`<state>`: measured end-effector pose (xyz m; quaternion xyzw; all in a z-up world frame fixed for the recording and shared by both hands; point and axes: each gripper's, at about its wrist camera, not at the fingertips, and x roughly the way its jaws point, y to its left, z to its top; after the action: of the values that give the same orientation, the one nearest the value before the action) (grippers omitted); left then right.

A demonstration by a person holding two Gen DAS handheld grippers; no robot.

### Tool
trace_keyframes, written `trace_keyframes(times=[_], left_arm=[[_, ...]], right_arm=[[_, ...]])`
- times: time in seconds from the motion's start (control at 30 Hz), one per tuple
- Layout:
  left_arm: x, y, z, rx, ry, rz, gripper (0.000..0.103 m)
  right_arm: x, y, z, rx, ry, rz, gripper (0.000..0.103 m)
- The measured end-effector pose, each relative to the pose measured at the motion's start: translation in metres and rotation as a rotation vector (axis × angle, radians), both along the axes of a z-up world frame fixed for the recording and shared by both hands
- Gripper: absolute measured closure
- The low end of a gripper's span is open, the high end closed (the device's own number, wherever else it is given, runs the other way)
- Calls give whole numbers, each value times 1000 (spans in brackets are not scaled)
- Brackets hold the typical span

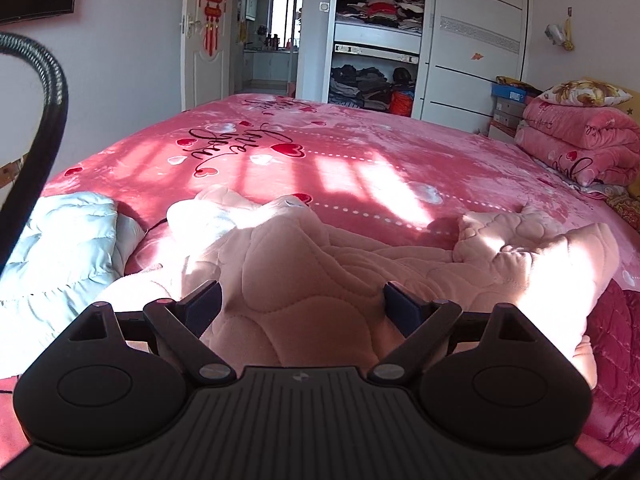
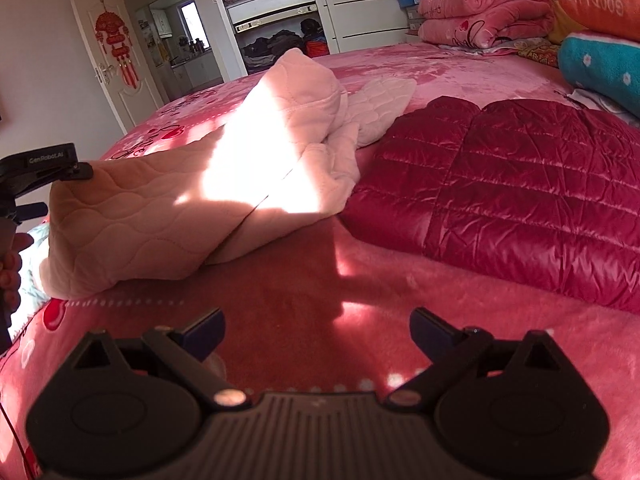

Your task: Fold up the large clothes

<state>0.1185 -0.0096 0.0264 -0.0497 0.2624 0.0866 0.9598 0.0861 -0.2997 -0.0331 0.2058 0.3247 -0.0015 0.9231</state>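
Pink quilted garment lying rumpled on the bed, beside a crimson padded jacket.
Left hand-held gripper spread wide around a raised fold (contact unclear); right hand-held gripper spread above bare blanket.

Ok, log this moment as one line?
left gripper: open, over pink garment | right gripper: open, over bedspread, holding nothing | red jacket: flat beside garment

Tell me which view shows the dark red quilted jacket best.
Right wrist view: the dark red quilted jacket lies spread across the right of the frame, beside the pink quilted garment. Left wrist view catches only a sliver at the right edge.
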Motion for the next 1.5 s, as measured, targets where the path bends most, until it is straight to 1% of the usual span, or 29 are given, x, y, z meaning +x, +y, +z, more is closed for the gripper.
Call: trace_keyframes(times=[0.13,0.2,0.23,0.27,0.3,0.33,0.4,0.47,0.5,0.63,0.67,0.8,0.93,1.03,1.13,1.3,1.37,1.5], left_arm=[[5,5,-15,-5,54,-6,1],[6,6,-21,-37,70,-12,31],[6,4,-23,-44,78,-16,36],[5,1,-27,-40,84,-22,47],[3,-2,-29,-35,86,-29,56],[2,-4,-30,-35,86,-37,61],[-1,-7,-33,-40,91,-64,83],[-8,-13,-31,-33,89,-108,91],[-13,-18,-30,-19,85,-141,93],[-37,-37,-29,23,88,-268,95],[-45,-42,-29,27,87,-302,95],[-76,-54,-22,3,68,-402,95],[-113,-71,-20,33,60,-520,95],[-135,-82,-25,34,69,-570,95],[-155,-94,-32,24,77,-593,95],[-178,-120,-49,81,85,-647,94],[-184,-127,-60,106,102,-669,94],[-178,-134,-81,115,124,-680,93]], right_arm=[[1,-1,-2,20,10,1,4],[3,-3,-2,33,11,-1,4],[3,-4,-2,40,12,-2,4],[4,-5,-2,50,15,-8,4],[4,-6,-3,60,15,-12,4],[4,-9,-4,76,18,-19,5],[4,-15,-6,121,26,-34,7],[4,-21,-8,158,37,-57,8],[4,-24,-9,172,38,-67,9],[1,-36,-9,223,24,-124,10],[0,-39,-9,236,23,-138,10],[-4,-47,-10,279,10,-174,10],[-7,-55,-8,304,-22,-190,10],[-8,-60,-7,327,-43,-200,10],[-10,-67,-5,352,-78,-203,10],[-14,-81,-6,412,-121,-217,10],[-15,-84,-3,403,-142,-219,10],[-16,-78,4,328,-163,-190,10]])
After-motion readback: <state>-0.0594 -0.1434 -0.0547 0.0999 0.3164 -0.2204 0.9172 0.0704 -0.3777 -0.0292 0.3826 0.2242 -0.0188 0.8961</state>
